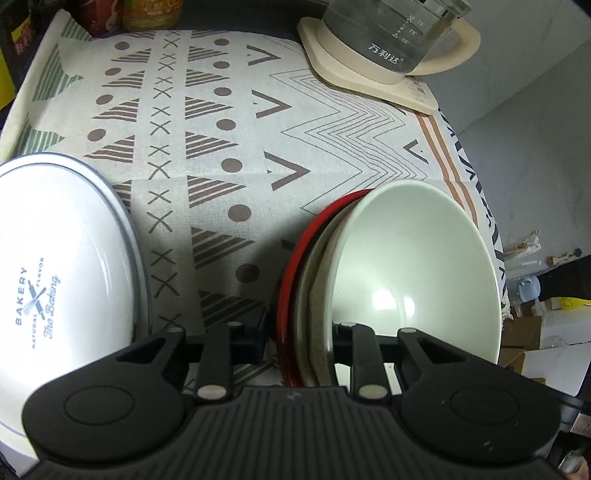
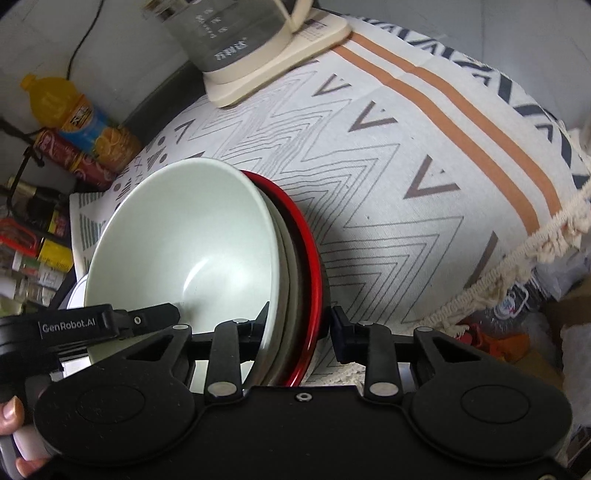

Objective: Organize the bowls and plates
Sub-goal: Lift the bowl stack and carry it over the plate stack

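Bowl (image 1: 413,273) and red plate (image 1: 291,266), stacked, are clamped at opposite rims by the left gripper (image 1: 299,339) and right gripper (image 2: 295,328), above a patterned tablecloth (image 1: 207,147); a kettle (image 1: 391,33) stands behind.

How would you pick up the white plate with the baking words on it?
Take the white plate by its thin grey rim, on the edge nearest the left tool, coming in low from the side. It lies flat on the tablecloth, so only the raised rim gives the fingers something to pinch.
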Motion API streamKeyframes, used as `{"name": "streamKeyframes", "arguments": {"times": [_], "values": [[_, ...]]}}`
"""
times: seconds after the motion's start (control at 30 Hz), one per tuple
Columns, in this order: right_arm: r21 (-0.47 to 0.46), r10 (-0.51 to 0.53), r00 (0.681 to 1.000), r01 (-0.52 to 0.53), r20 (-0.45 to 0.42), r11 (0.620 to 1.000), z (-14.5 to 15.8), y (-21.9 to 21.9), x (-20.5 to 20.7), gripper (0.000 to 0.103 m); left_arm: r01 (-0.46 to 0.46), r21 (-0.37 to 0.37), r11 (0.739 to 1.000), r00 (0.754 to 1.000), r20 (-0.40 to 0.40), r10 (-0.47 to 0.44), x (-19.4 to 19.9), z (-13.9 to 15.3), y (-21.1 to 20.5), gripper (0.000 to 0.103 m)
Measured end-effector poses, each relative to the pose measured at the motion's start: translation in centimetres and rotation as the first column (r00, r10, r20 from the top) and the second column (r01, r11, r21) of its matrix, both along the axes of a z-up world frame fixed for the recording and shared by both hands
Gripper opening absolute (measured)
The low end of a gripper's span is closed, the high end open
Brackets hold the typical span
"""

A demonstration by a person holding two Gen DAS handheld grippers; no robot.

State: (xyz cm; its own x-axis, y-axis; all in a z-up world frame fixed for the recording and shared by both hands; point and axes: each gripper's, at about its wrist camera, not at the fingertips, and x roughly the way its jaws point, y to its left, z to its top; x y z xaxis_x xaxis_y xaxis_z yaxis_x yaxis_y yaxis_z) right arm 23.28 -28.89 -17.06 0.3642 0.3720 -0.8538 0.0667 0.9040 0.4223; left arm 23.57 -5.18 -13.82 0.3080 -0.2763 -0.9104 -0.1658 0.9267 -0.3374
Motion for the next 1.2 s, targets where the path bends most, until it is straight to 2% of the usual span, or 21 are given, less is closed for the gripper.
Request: {"name": "streamKeyframes", "arguments": {"times": [0.13,0.4,0.63,0.97,1.2], "values": [[0.025,-0.009,1.000,0.009,0.020,1.000,0.4,-0.4,-0.2,0.030,0.002,0.029,1.000,1.000,0.031,-0.003,-0.3,0.9,-0.5,0.025],[0.035,-0.070,0.993,0.067,0.093,0.997,3.4,-0.9,-1.4,0.030,0.033,0.007,0.999,0.996,0.079,-0.033,-0.4,3.6,-0.3,0.025],[0.042,-0.159,0.978,0.155,0.138,0.987,5.6,1.0,-3.8,0.030,0.100,0.002,0.995,0.987,0.123,-0.100,-1.1,5.9,1.0,0.025],[0.039,-0.236,0.956,0.233,0.172,0.972,7.5,6.2,-7.2,0.030,0.176,-0.033,0.984,0.971,0.172,-0.168,-2.6,7.9,6.7,0.025],[0.027,-0.227,0.958,0.225,0.176,0.974,7.7,11.3,-8.3,0.030,0.165,-0.045,0.985,0.971,0.181,-0.154,-3.8,8.1,11.4,0.025]]}}
